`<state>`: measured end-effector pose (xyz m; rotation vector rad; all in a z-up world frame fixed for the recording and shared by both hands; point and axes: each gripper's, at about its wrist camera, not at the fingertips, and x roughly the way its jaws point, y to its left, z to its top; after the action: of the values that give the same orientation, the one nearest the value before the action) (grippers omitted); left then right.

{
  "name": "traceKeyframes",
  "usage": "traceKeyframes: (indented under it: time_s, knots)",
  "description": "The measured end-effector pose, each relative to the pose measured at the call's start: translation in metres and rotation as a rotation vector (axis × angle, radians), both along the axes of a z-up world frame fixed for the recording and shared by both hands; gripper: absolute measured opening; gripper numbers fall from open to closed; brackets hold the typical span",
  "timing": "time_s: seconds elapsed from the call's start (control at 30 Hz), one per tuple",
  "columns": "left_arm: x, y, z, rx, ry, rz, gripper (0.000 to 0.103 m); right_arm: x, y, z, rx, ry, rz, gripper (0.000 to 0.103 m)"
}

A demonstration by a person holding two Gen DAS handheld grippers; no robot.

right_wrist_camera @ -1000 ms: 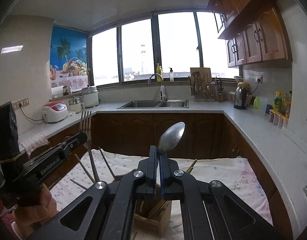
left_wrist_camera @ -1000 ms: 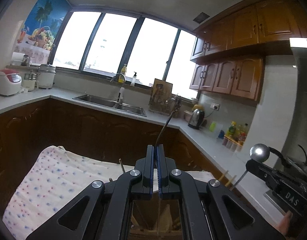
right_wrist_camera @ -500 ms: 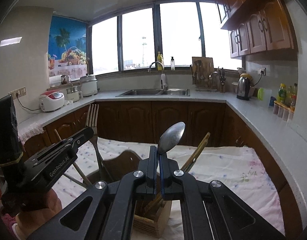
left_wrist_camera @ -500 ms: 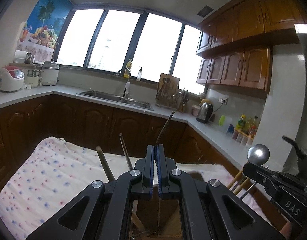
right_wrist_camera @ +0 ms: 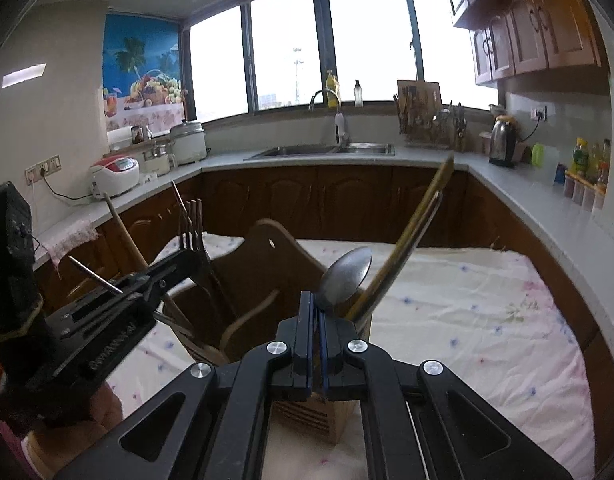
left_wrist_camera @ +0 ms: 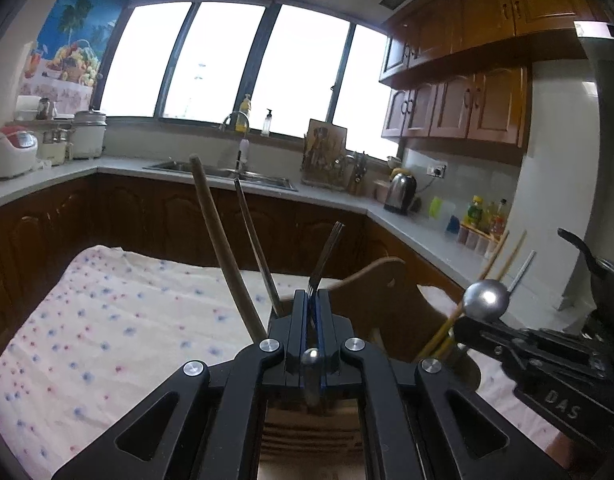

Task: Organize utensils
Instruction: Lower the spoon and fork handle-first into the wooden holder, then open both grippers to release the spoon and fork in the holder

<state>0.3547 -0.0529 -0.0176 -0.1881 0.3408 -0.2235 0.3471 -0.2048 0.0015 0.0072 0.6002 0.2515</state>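
Note:
My left gripper (left_wrist_camera: 314, 300) is shut on a metal fork (left_wrist_camera: 325, 258) held tines up; it also shows in the right wrist view (right_wrist_camera: 191, 222). My right gripper (right_wrist_camera: 315, 308) is shut on a metal spoon (right_wrist_camera: 347, 276) held bowl up; the spoon also shows in the left wrist view (left_wrist_camera: 486, 300). Both grippers hover just above a wooden utensil holder (right_wrist_camera: 311, 414) on the cloth. The holder has a wooden spatula (right_wrist_camera: 267, 276), a wooden handle (left_wrist_camera: 219, 240) and chopsticks (right_wrist_camera: 411, 236) standing in it.
A white dotted cloth (left_wrist_camera: 107, 320) covers the table. Dark wooden cabinets and a grey counter (right_wrist_camera: 547, 208) run around it, with a sink (right_wrist_camera: 327, 150), a kettle (right_wrist_camera: 503, 140) and rice cookers (right_wrist_camera: 115, 174) on it.
Both grippers have dropped toward the holder with the fork and spoon in them. The utensils standing in the holder now rise high in both views.

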Motion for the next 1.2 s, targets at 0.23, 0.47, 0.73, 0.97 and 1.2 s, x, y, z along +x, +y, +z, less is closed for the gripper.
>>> traceKeyframes:
  time_s: [0.23, 0.47, 0.73, 0.97, 1.2]
  knots:
    - [0.007, 0.002, 0.012, -0.003, 0.041, -0.021, 0.003, 0.006, -0.010, 0.000, 0.039, 0.028, -0.014, 0.003]
    - [0.014, 0.003, 0.021, 0.007, 0.061, -0.018, 0.003, 0.007, -0.020, -0.002, 0.091, 0.053, -0.018, 0.007]
    - [0.018, 0.002, 0.025, 0.003, 0.091, -0.017, 0.004, 0.004, -0.025, -0.002, 0.123, 0.066, -0.027, 0.007]
    - [0.017, 0.002, 0.031, 0.000, 0.098, -0.018, 0.010, 0.003, -0.030, -0.002, 0.142, 0.073, -0.037, 0.008]
    - [0.011, 0.000, 0.030, -0.001, 0.095, -0.016, 0.019, 0.000, -0.032, 0.000, 0.150, 0.071, -0.042, 0.010]
